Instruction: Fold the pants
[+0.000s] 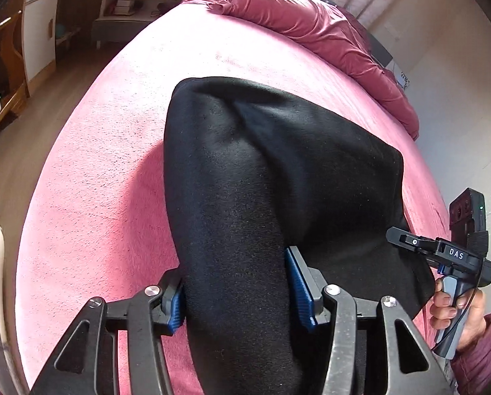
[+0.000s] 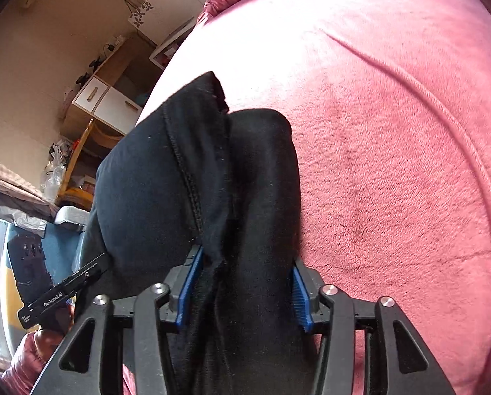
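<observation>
A: What has the left claw (image 1: 238, 291) got?

B: A thick bunch of the black pants (image 1: 261, 171) fills the gap between its blue pads, which stand fairly wide and touch the cloth. The right claw (image 2: 242, 293) grips another bunch the same way.

A: Why both ends?

B: Probably to lay the fold flat. Beyond the claws, the pants drape onto the pink bed (image 1: 113, 151), short of the crumpled red quilt (image 1: 314, 29).
</observation>
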